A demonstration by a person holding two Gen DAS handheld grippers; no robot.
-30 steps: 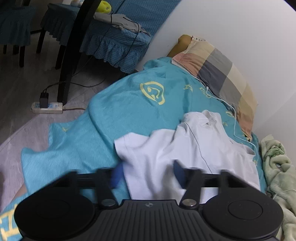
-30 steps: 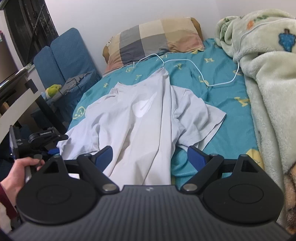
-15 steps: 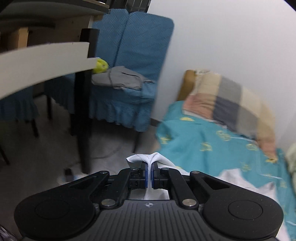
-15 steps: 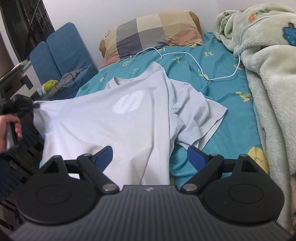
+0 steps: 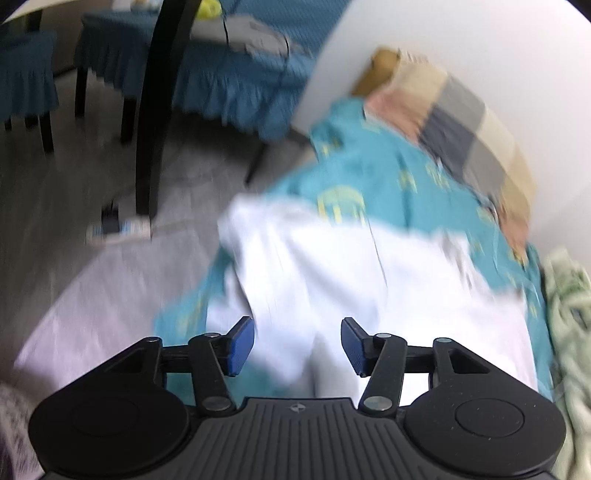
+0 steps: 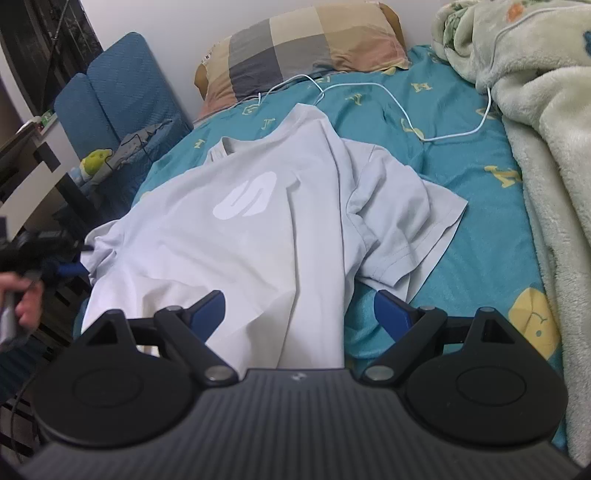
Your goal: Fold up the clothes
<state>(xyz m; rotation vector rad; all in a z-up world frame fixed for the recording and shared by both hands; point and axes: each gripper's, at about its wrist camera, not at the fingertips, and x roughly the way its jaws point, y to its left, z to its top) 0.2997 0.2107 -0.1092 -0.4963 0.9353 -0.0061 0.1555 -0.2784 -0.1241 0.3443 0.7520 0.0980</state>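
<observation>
White wall [image 6: 177, 33] behind the bed, plain. Bed has a teal sheet [image 6: 480, 229] w/ yellow letter prints; checked pillow [image 6: 303, 48] at the head, pale green fleece blanket [image 6: 546, 155] heaped along one side. Blue-covered chair [image 6: 122, 99] beside the bed — grey cloth and a yellow toy on its seat. Grey floor [image 5: 74, 221], blurred, w/ a dark table leg [image 5: 155, 110] and a power strip [image 5: 122, 229] at its foot.

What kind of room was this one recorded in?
Most likely a small bedroom: a bed with a teal patterned sheet, a checked patchwork pillow at its head and a fluffy pale green blanket bunched alongside. A white T-shirt lies spread on the sheet.
</observation>
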